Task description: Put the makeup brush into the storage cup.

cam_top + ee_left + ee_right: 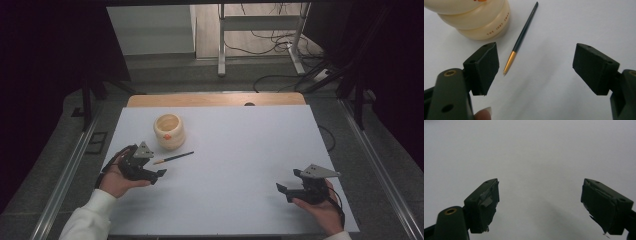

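High view first, from the near edge: two hands come in at the bottom, each with a black gripper. The right gripper [283,188] sits near the front right corner of the white table [240,150], jaws spread wide, nothing between them. Right gripper view backs that up, both pads well apart over bare tabletop, one pad [485,203] looking a bit scuffed and peeling at the edge, not touching anything.

Left gripper [159,174] is on the near left side, tipped a little toward the middle. Its jaws are spread wide too and hold nothing. Left gripper view shows it best: the brush [520,40] lies flat on the table just ahead of the jaws, gold ferrule and pale tip toward the gripper, dark handle pointing away. The tip lies just beside the left pad [484,67], apart from it as far as I can tell.

A bit farther out, the cream pot [169,131] stands upright on the left half of the table, just behind the brush and close beside it. Orange mark on its side, small lettering low down in the close view. Brush [173,158] lies between the pot and the left gripper.
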The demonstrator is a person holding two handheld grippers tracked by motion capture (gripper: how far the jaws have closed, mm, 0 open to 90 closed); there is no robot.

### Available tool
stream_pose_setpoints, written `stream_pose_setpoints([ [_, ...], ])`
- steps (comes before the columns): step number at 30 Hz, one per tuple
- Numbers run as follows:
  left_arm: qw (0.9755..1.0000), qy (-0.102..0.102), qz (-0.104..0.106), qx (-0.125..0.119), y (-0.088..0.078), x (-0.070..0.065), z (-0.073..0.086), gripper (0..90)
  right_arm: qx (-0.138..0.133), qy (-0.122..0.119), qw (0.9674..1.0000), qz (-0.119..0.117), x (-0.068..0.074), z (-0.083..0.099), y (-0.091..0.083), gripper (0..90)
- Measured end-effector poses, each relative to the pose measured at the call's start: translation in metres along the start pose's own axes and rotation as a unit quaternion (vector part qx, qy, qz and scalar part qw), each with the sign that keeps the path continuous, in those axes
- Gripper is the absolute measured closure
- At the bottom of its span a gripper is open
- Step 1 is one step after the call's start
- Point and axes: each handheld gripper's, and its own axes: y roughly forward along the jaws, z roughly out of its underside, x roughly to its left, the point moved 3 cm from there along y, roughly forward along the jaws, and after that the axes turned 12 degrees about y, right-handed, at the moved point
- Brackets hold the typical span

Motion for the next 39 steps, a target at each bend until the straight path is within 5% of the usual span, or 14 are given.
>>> stream_pose_setpoints([
  [17, 0.9988, 0.016, 0.036, 0.031, 0.010, 0.020, -0.003, 23.9, 0.000, 0.000, 1.0000, 0.002, -0.001, 0.000, 0.000, 15.5],
  [39, 0.9951, 0.042, 0.049, 0.075, 0.026, 0.030, 0.000, 21.0, 0.002, -0.003, 1.0000, 0.003, -0.001, 0.000, 0.001, 15.4],
])
